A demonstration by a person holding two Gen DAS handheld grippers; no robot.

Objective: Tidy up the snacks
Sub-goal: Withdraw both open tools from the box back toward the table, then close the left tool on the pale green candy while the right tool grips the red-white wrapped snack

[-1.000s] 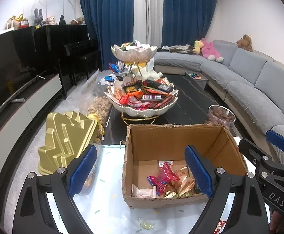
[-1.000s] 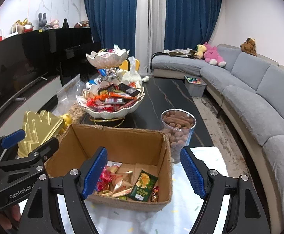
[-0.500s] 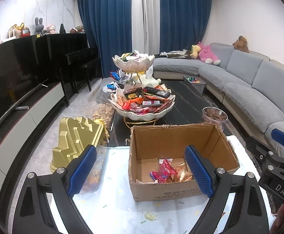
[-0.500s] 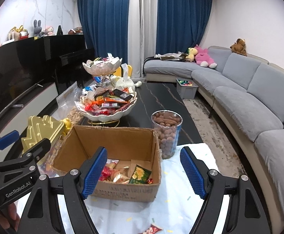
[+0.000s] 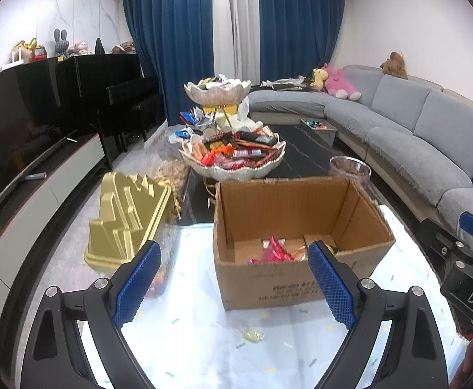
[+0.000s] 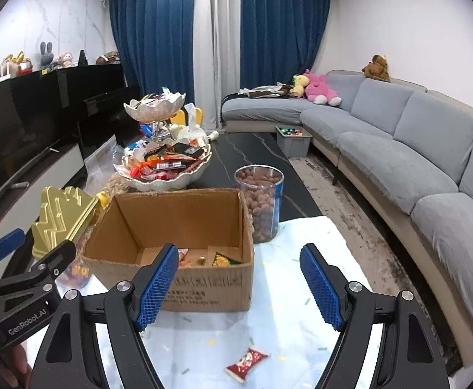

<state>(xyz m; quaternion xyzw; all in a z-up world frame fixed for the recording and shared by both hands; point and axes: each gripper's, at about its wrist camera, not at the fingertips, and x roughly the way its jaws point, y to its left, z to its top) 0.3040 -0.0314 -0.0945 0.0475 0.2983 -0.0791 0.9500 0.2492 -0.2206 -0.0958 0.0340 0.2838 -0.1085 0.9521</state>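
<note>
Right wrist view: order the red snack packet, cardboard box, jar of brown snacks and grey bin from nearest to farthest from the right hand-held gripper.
1. Red snack packet, on the sheet below the right hand-held gripper.
2. Cardboard box, ahead-left.
3. Jar of brown snacks, behind the box's right corner.
4. Grey bin, far back by the sofa.

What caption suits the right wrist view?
Open right gripper above red snack packet, before cardboard box.

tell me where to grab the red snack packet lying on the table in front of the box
Grip the red packet across its narrow middle, coming straight down from above with the right gripper, which is open. It lies flat and slanted on the white cloth, apart from the box, so no side edge is raised.
</note>
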